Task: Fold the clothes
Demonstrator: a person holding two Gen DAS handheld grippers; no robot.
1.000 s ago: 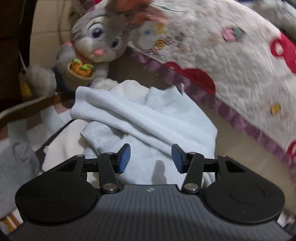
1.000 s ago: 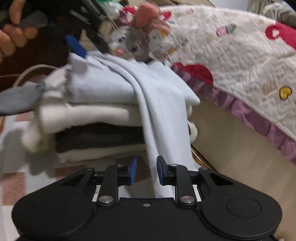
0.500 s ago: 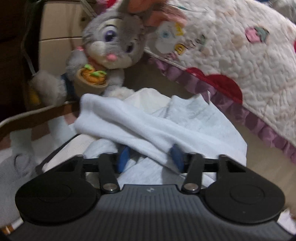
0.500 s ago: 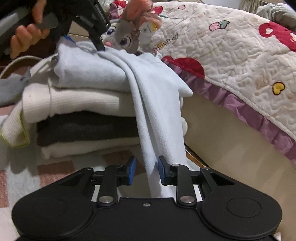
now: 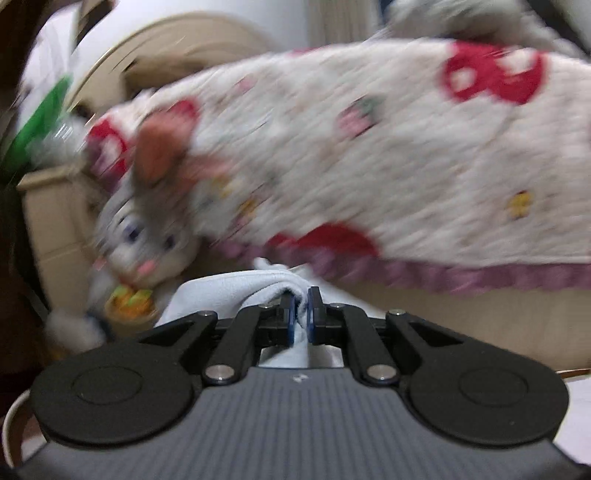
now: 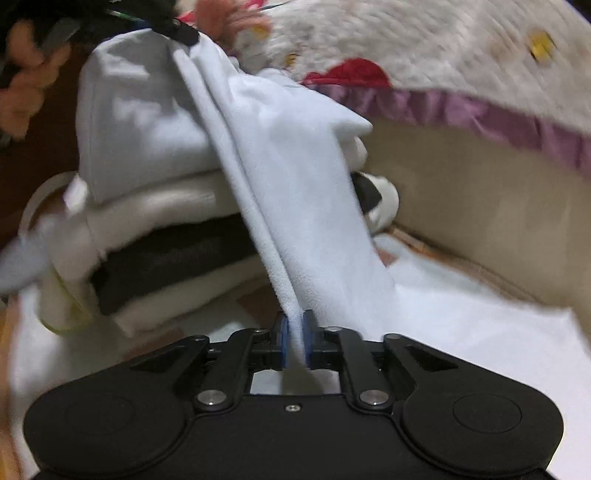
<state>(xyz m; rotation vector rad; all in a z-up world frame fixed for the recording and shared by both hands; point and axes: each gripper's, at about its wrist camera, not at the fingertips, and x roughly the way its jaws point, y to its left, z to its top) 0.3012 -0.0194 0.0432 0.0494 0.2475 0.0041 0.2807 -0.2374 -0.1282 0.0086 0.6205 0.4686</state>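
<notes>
A pale blue garment (image 6: 288,155) lies on top of a stack of folded clothes (image 6: 166,258), and one part of it hangs down the stack's front. My right gripper (image 6: 294,341) has that hanging edge between its blue pads; its jaws are closing and pinch the cloth. In the left wrist view my left gripper (image 5: 300,314) is shut on a raised fold of the same garment (image 5: 236,291). From the right wrist view, the left gripper (image 6: 173,29) shows at the garment's top corner, held by a hand (image 6: 26,85). Both views are blurred.
A grey plush rabbit (image 5: 147,236) sits just behind the stack against a beige bed frame (image 6: 461,192). A white quilt with red and purple trim (image 5: 369,166) hangs over the bed on the right. A white cloth (image 6: 480,332) covers the floor at the right.
My left gripper has closed on the garment's upper fold and lifted it, and the view has rolled. The right jaws have narrowed onto the hanging edge.
</notes>
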